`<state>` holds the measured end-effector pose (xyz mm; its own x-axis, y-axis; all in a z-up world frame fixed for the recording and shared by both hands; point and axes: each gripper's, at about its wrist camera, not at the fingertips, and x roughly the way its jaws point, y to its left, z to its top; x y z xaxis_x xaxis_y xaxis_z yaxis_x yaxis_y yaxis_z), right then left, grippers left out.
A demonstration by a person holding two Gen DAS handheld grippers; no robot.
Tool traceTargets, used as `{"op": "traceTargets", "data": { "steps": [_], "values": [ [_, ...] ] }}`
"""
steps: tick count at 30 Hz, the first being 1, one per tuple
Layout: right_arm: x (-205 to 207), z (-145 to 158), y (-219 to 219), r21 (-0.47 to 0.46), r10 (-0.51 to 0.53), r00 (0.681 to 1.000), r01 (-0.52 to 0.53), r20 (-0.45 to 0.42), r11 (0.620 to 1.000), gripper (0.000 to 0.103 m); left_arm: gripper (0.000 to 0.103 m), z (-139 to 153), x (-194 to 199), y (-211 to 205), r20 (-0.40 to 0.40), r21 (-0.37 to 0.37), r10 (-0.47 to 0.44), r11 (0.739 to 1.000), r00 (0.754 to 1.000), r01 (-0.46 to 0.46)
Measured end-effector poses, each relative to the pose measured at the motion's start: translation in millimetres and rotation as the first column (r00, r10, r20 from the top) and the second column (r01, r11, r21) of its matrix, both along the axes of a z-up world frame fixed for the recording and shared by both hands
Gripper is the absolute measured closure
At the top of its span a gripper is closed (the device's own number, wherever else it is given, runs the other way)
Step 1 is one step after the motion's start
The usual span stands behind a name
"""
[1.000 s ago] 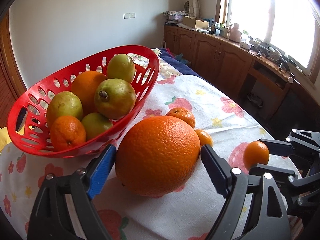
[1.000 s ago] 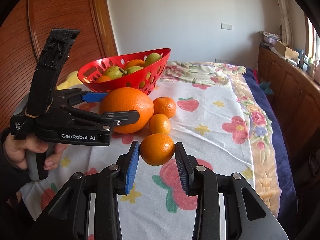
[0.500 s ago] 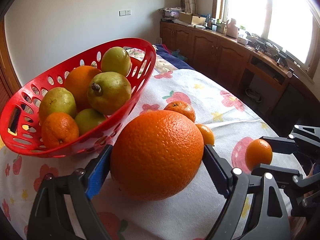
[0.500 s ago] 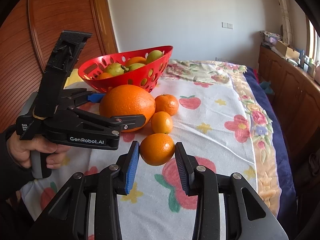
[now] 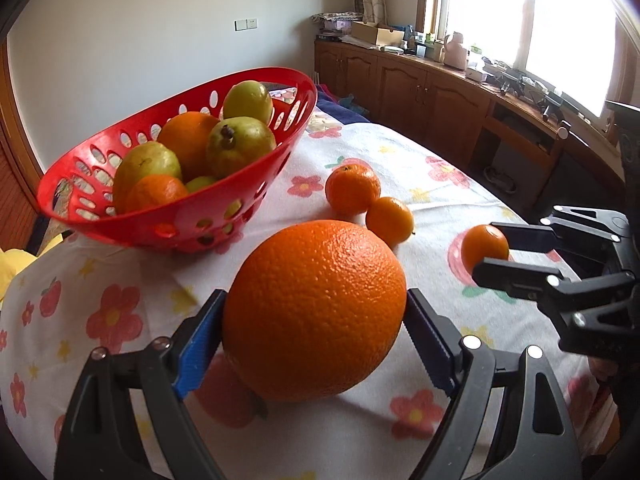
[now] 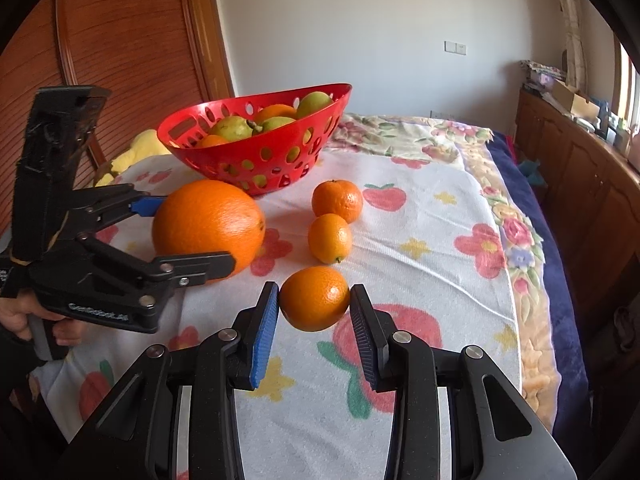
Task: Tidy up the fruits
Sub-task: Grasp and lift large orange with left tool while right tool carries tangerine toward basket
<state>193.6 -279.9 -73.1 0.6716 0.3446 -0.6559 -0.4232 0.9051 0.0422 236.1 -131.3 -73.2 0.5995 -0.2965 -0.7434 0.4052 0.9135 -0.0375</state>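
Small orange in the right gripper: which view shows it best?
The right wrist view: the small orange sits centred, whole, between the right gripper pads. The left wrist view shows it far off, partly hidden by a finger.

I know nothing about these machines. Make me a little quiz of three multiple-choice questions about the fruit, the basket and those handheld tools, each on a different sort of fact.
1. Where is the red basket relative to the big orange?
A. Behind it, farther from the tools
B. Underneath it
C. Hanging on the wall

2. How many small oranges lie loose on the flowered cloth, touched by no tool?
A. None
B. Two
C. Five

3. What is the right tool doing?
A. Standing wide open over bare cloth
B. Gripping a green pear
C. Closed on a small orange

Answers:
1 A: the basket sits beyond the big orange, which the left tool grips.
2 B: one small orange and another lie beside each other, untouched.
3 C: both pads press the small orange's sides.
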Motion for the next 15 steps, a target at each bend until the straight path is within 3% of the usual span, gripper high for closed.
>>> {"op": "traceTargets", "data": {
  "steps": [8, 15],
  "values": [
    [3, -8, 2, -0.019, -0.012, 1.0, 0.011, -0.019, 1.0, 0.067, 0.015, -3, -2, 13, -0.014, -0.057, 0.012, 0.998, 1.0, -0.013],
    [5, -11, 4, -0.04, -0.015, 0.999, 0.013, -0.034, 0.999, 0.067, 0.015, -3, 2, 11, -0.002, -0.05, 0.008, 0.999, 1.0, -0.008]
  ]
}}
